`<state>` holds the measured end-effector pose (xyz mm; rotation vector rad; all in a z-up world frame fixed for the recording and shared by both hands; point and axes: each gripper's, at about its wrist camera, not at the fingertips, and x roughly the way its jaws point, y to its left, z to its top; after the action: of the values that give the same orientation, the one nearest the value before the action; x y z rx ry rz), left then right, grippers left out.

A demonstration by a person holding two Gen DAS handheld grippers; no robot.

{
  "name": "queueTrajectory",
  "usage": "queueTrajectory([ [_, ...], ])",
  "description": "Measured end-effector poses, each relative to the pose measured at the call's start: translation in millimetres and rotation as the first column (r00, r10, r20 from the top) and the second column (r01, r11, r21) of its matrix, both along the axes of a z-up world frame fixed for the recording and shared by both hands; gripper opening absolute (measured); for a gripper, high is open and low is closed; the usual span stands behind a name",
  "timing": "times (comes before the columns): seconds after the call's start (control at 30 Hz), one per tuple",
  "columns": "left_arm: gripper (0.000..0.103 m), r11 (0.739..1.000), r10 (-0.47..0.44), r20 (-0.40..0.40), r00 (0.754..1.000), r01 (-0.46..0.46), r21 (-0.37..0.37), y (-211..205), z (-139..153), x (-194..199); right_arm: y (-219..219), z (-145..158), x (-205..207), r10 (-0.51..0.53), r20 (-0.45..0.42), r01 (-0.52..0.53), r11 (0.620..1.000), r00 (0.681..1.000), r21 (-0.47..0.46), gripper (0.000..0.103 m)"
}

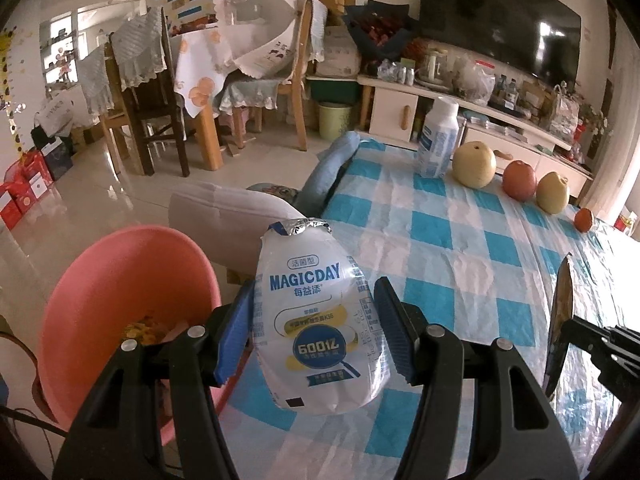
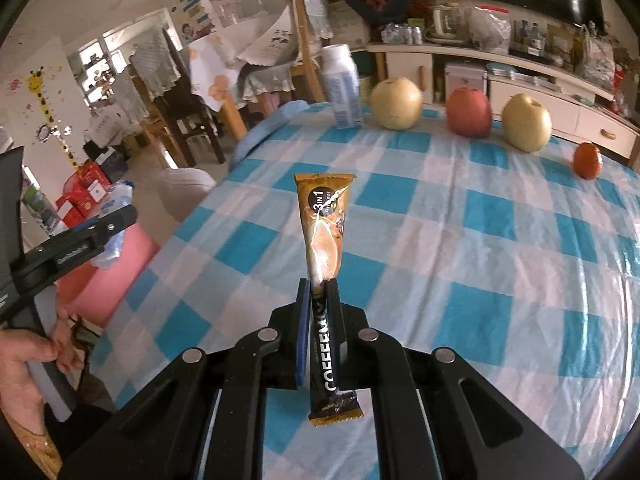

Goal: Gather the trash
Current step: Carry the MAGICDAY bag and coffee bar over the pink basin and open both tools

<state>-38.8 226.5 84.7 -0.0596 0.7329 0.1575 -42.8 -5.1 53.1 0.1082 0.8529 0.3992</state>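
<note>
My left gripper [image 1: 316,300] is shut on a crushed white Magicday bottle [image 1: 316,320], held above the table's left edge, just right of a pink bin [image 1: 120,280] with scraps inside. My right gripper [image 2: 319,284] is shut on a brown coffee sachet [image 2: 325,232], held upright above the checked tablecloth [image 2: 460,240]. The left gripper [image 2: 116,224] with the bottle also shows at the left of the right wrist view, above the pink bin [image 2: 108,280]. The sachet [image 1: 560,320] shows edge-on at the right of the left wrist view.
At the table's far edge stand a white bottle [image 2: 342,88], two yellow pears [image 2: 396,98], a red apple [image 2: 469,112] and a small orange fruit [image 2: 587,160]. A grey cushion [image 1: 224,216] lies left of the table. Chairs and a TV cabinet stand beyond.
</note>
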Motion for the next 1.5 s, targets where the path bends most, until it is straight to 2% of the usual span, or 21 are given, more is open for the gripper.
queueTrajectory([
  [0.53,0.061,0.998,0.064,0.045,0.997,-0.063,-0.022,35,12,-14,56,14,-13,0.088,0.012,-0.088,0.995,0.996,0.038,0.009],
  [0.8,0.061,0.995,0.097,0.057,0.994,-0.095,-0.036,53,15,-19,89,30,-19,0.140,0.045,-0.142,0.989,0.989,0.035,0.009],
  [0.9,0.061,0.993,0.110,0.057,0.992,-0.108,-0.036,59,16,-21,102,35,-22,0.161,0.060,-0.162,0.987,0.985,0.017,0.008],
  [1.0,0.061,0.991,0.125,0.055,0.991,-0.122,-0.049,68,16,-23,111,30,-22,0.159,0.072,-0.156,0.987,0.985,-0.045,0.008],
  [1.1,0.061,0.988,0.141,0.057,0.988,-0.137,-0.064,77,16,-25,107,14,-14,0.132,0.021,-0.131,0.989,0.991,-0.069,0.009],
  [1.17,0.061,0.987,0.147,0.056,0.988,-0.142,-0.070,80,16,-26,104,4,-11,0.122,0.001,-0.121,0.990,0.993,-0.067,0.011],
  [1.2,0.061,0.987,0.148,0.056,0.987,-0.144,-0.074,81,15,-26,104,0,-9,0.120,-0.006,-0.120,0.990,0.993,-0.070,0.020],
  [1.23,0.061,0.987,0.149,0.054,0.987,-0.145,-0.076,81,15,-25,106,-6,-6,0.113,-0.014,-0.114,0.990,0.993,-0.082,0.033],
  [1.3,0.061,0.987,0.145,0.051,0.988,-0.141,-0.075,81,14,-25,109,-13,-3,0.112,-0.020,-0.113,0.990,0.994,-0.082,0.043],
  [1.5,0.061,0.988,0.139,0.048,0.989,-0.135,-0.072,79,14,-23,130,-30,11,0.131,-0.018,-0.132,0.977,0.991,-0.165,0.043],
])
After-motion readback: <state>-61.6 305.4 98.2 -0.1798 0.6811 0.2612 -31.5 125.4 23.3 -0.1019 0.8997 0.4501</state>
